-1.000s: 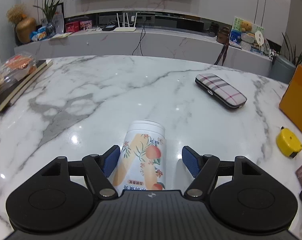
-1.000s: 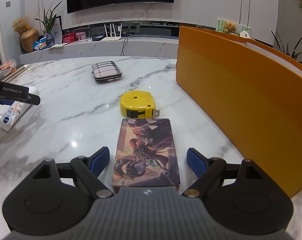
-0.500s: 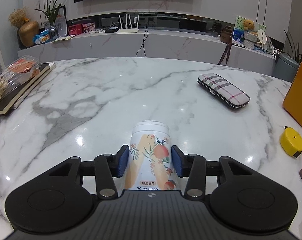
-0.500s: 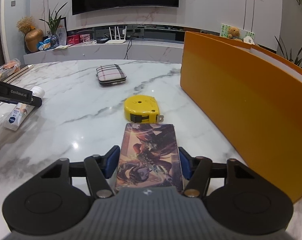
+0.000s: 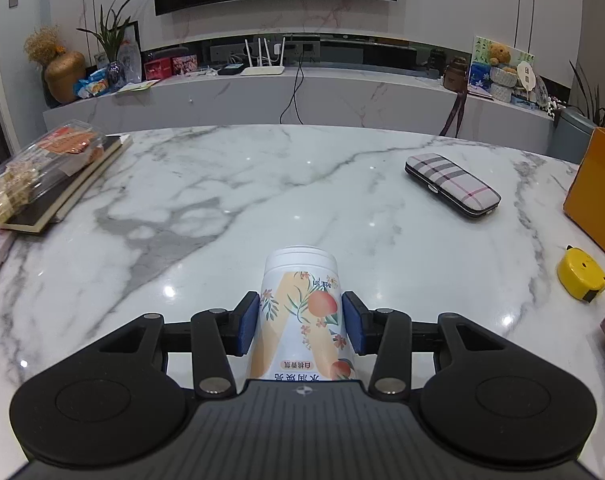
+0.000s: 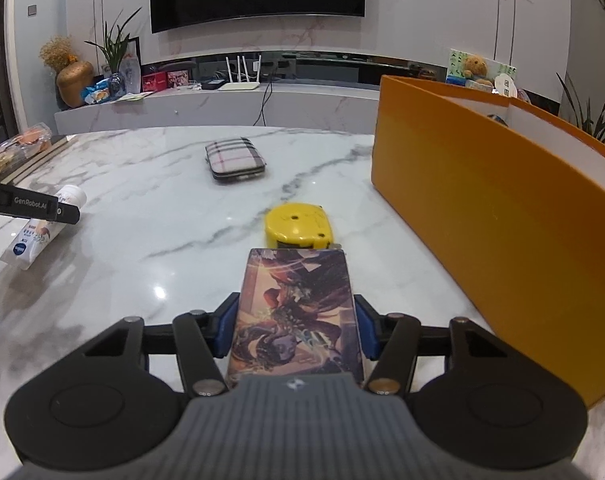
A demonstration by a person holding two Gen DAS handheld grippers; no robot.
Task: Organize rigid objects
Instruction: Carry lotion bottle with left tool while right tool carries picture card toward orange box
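The big orange box (image 6: 482, 216) is stood open at the right side of the marble table (image 5: 222, 200), likely so that things can be dropped in. The picture card box (image 6: 296, 312) is squeezed flat by the right gripper (image 6: 296, 330), just behind the yellow tape measure (image 6: 298, 226). The peach-print tube (image 5: 302, 312), lying down, is pinched by the left gripper (image 5: 301, 328), both sets of jaws having just been closing; "GenRobot.AI" is read on its side, and the tube's writing is Chinese.

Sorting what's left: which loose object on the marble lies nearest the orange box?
The yellow tape measure; the plaid case lies farther off, and the other two are gripped.
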